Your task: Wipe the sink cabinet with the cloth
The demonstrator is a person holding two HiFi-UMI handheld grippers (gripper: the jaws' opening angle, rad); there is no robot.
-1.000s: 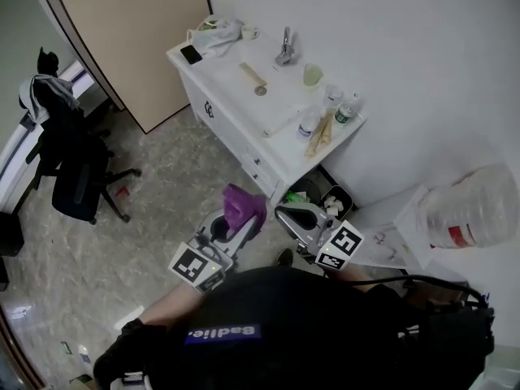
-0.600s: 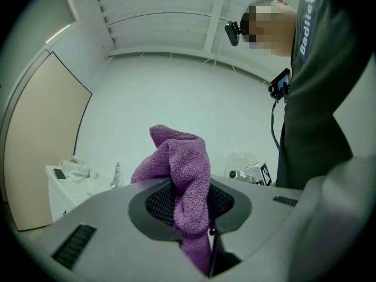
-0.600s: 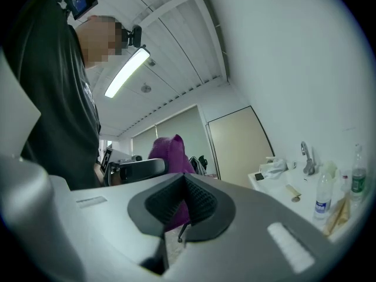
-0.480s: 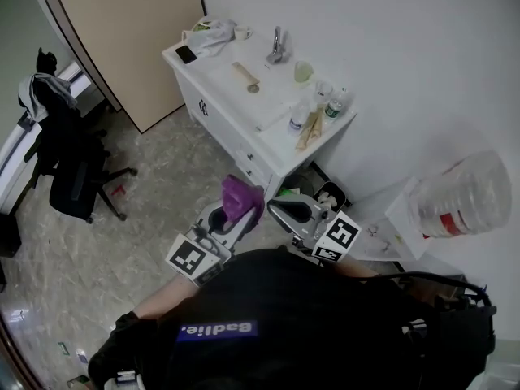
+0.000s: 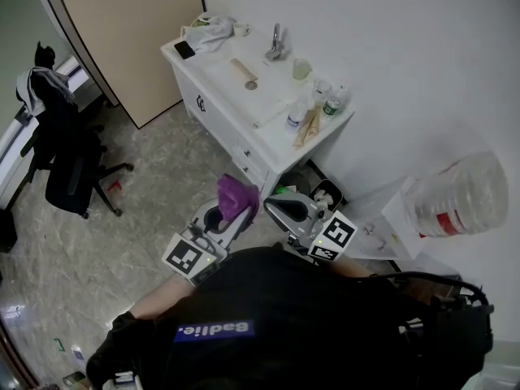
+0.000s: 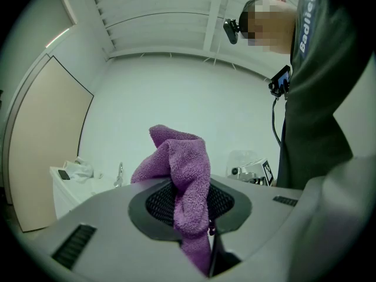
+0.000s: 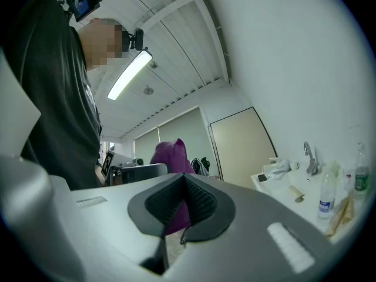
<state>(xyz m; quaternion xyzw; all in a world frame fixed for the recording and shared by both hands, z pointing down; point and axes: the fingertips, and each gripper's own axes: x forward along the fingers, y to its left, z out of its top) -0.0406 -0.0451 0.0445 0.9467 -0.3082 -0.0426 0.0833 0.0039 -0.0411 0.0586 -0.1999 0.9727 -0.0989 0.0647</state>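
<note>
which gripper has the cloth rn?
The left gripper: its jaws are shut on the purple cloth. The right gripper has its jaws shut together with nothing between them.

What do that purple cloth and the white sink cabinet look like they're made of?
The cloth looks like microfibre or terry: fuzzy, nubbly surface, limp folds. The sink cabinet seems painted wood or board, with smooth white drawer fronts; its core can't be told.
</note>
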